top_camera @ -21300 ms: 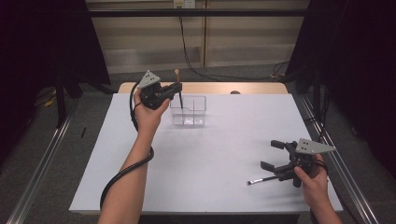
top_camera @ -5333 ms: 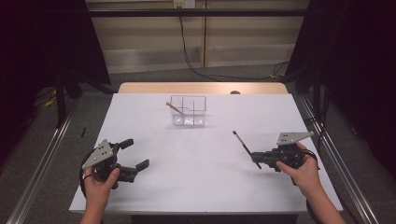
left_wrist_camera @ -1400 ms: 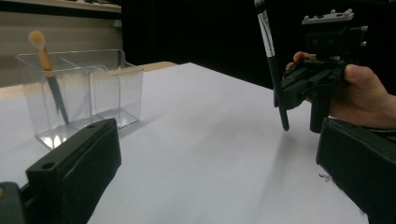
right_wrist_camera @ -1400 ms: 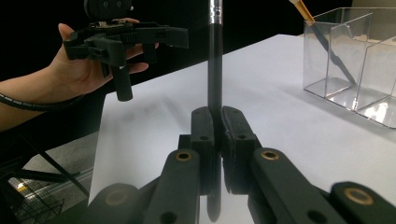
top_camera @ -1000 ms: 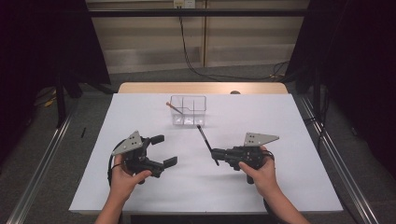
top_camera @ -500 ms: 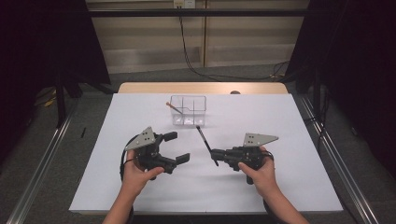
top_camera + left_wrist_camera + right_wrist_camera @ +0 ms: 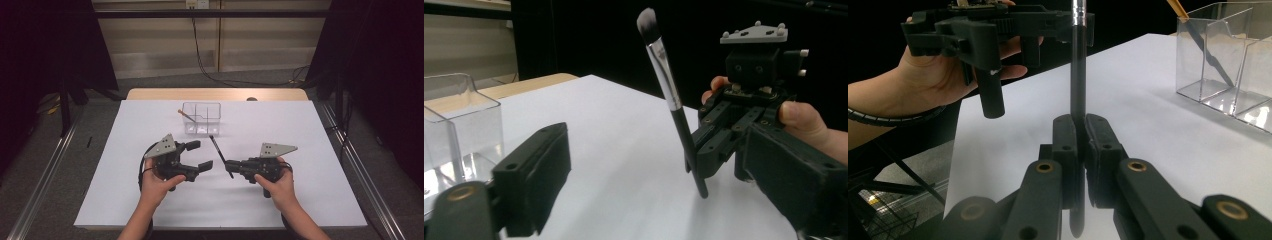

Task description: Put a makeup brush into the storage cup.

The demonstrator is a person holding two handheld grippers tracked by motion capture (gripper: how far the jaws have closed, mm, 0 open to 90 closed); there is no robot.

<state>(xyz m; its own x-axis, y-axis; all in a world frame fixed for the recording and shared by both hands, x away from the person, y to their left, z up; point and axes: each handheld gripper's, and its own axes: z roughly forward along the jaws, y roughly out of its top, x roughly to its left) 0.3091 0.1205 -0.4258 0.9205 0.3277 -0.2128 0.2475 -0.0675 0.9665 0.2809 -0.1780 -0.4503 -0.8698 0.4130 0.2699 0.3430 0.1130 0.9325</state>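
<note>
Your right gripper point(image 7: 229, 164) jaws clench the makeup brush point(image 7: 220, 154) by its handle, tilted up over the bench point(image 7: 310, 200). Your left gripper point(image 7: 196, 155), jaws released and just narrowing, sits beside it. The clear organizer point(image 7: 201, 118) stands just behind, holding a pencil point(image 7: 184, 114).

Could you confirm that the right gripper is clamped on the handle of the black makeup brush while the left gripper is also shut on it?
Not quite: the left gripper is open, its jaws apart and off the makeup brush, as the high view shows. The right gripper is indeed clamped on the handle.
</note>
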